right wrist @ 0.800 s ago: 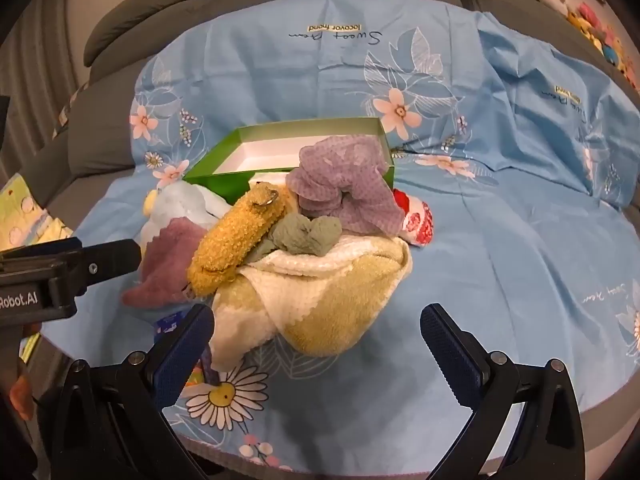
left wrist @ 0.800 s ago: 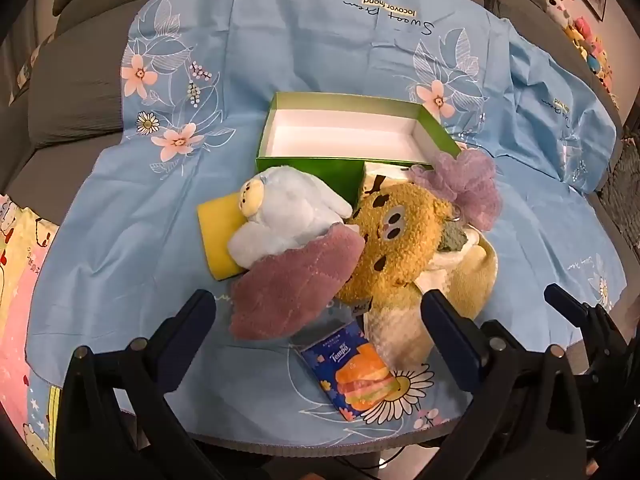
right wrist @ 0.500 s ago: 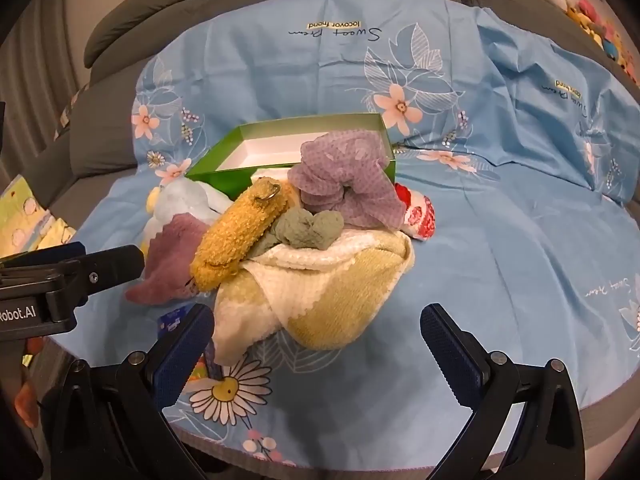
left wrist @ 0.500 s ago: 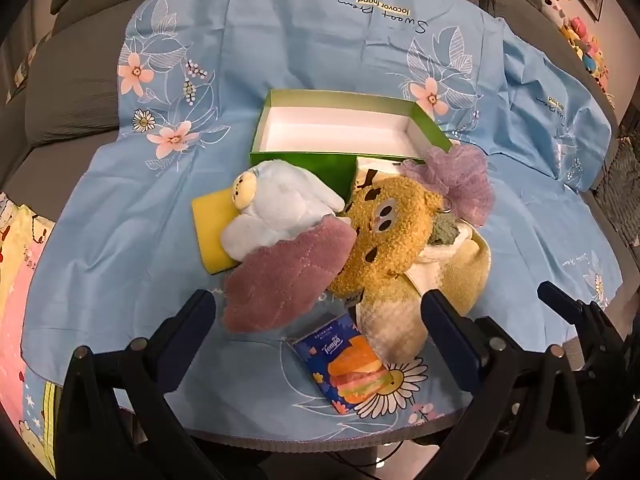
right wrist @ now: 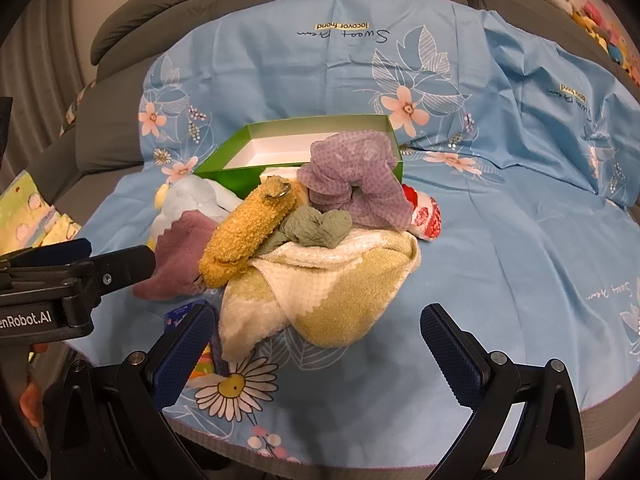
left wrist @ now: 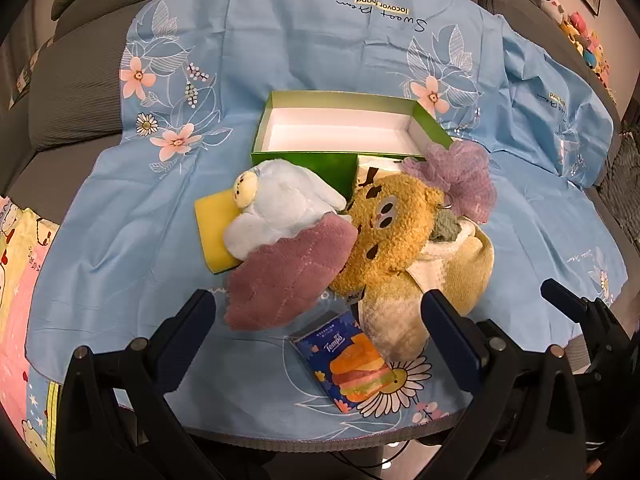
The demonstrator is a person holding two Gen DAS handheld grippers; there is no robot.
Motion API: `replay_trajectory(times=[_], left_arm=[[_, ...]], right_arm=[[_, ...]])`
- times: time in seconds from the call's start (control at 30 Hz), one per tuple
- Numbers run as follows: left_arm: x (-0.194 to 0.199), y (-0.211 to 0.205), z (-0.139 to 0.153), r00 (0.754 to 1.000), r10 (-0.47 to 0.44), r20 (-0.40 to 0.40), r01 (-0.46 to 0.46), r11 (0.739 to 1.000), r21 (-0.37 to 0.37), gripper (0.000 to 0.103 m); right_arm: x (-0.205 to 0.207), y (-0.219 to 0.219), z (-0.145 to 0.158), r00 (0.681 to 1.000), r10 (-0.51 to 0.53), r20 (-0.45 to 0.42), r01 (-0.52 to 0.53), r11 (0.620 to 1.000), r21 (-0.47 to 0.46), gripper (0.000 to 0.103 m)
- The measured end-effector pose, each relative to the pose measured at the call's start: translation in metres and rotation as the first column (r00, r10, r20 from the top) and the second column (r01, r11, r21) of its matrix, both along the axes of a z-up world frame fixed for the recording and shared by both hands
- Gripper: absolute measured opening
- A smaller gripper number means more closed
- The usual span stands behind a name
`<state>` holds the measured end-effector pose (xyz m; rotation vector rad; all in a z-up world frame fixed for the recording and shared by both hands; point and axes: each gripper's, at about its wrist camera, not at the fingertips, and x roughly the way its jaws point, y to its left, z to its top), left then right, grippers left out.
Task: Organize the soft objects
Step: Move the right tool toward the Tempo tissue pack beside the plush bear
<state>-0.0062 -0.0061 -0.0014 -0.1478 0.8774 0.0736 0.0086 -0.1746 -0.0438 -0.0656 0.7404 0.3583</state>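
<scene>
nothing sorted yet: both grippers hang back at the near edge

the worktop wears a pale blue flowered cloth, and all the soft things sit heaped at its middle. behind the heap the green box lies open with a bare white floor, so by my reading the sorting has not begun.

in the heap, from big to small: a yellow and cream towel at the front right, a light blue plush toy leaning on a yellow sponge, a mustard plush toy lying across the towel, a mauve cloth overlapping both toys, a lilac scrunchie on top, and a small green scrunchie tucked against the towel. a tissue pack lies flat just in front of the heap.

the left gripper and the right gripper each hover short of the pile, jaws spread wide and holding nothing.

the next move probably calls for picking a top item, such as the lilac scrunchie or mauve cloth, pinching it clear without dragging its neighbours, and carrying it to the box.
</scene>
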Motion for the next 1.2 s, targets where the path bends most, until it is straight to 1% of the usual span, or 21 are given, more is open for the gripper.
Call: replay_trajectory(times=[0.5, 0.83, 1.2], left_arm=[[0.001, -0.002, -0.007, 1.000, 0.001, -0.008, -0.001, 1.000, 0.008, 0.102], [0.002, -0.002, -0.013, 1.000, 0.000, -0.021, 0.000, 1.000, -0.019, 0.102], [-0.001, -0.003, -0.018, 0.999, -0.006, -0.036, 0.005, 1.000, -0.026, 0.102]], right_arm=[[0.001, 0.000, -0.009, 1.000, 0.014, -0.020, -0.014, 1.000, 0.008, 0.103], [-0.009, 0.006, -0.014, 0.998, 0.065, -0.007, -0.065, 0.998, -0.012, 0.103], [-0.017, 0.010, -0.022, 0.993, 0.111, -0.027, -0.111, 0.994, 0.016, 0.103]])
